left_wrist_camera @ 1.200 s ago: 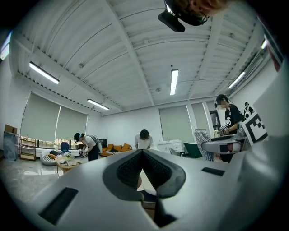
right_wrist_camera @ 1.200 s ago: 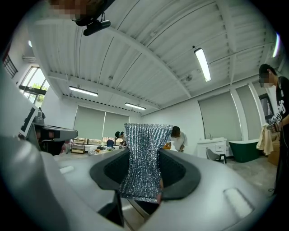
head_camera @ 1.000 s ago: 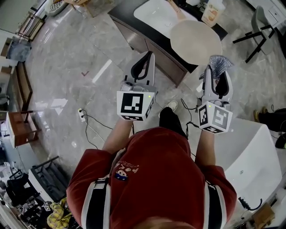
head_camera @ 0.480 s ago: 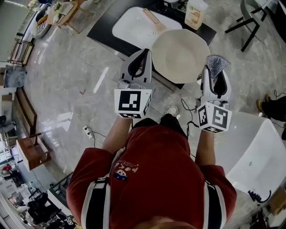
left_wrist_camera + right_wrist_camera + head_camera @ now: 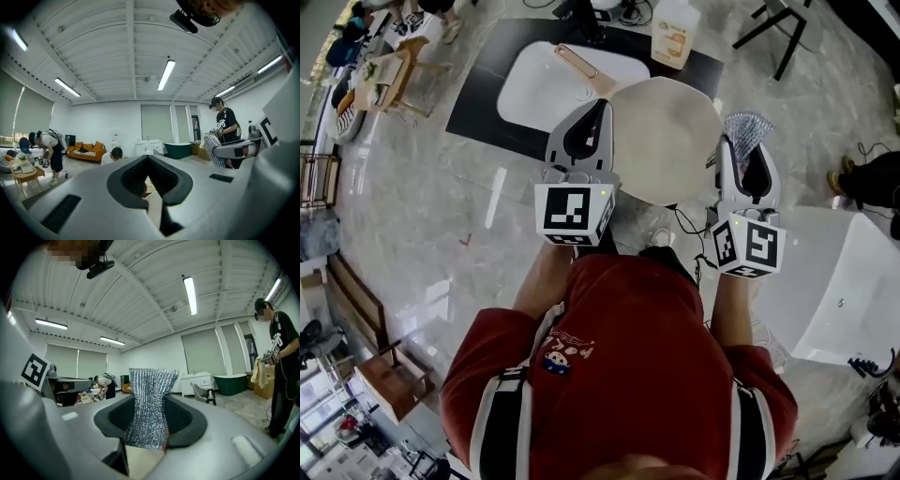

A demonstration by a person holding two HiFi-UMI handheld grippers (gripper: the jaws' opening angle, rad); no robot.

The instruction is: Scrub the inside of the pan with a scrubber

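Observation:
A round cream pan (image 5: 664, 131) lies at the near edge of a black counter (image 5: 478, 94), its wooden handle (image 5: 579, 66) reaching over a white basin (image 5: 539, 80). My left gripper (image 5: 597, 105) is shut with nothing between its fingers. It sits at the pan's left rim; whether it touches the pan I cannot tell. My right gripper (image 5: 742, 142) is just right of the pan, shut on a silver mesh scrubber (image 5: 749, 127) that sticks out past its tips. In the right gripper view the scrubber (image 5: 152, 380) stands upright between the jaws. A cream surface (image 5: 153, 208) shows below the left jaws.
A soap bottle (image 5: 673, 33) stands on the counter behind the pan. A white tub (image 5: 844, 281) is at the right, and black chair legs (image 5: 783, 28) at the top right. A cable (image 5: 684, 225) trails on the marble floor. People stand across the room (image 5: 226, 129).
Both grippers have moved up to the counter. The pan, earlier ahead and to the right, now lies between them. The scrubber stays in the right jaws.

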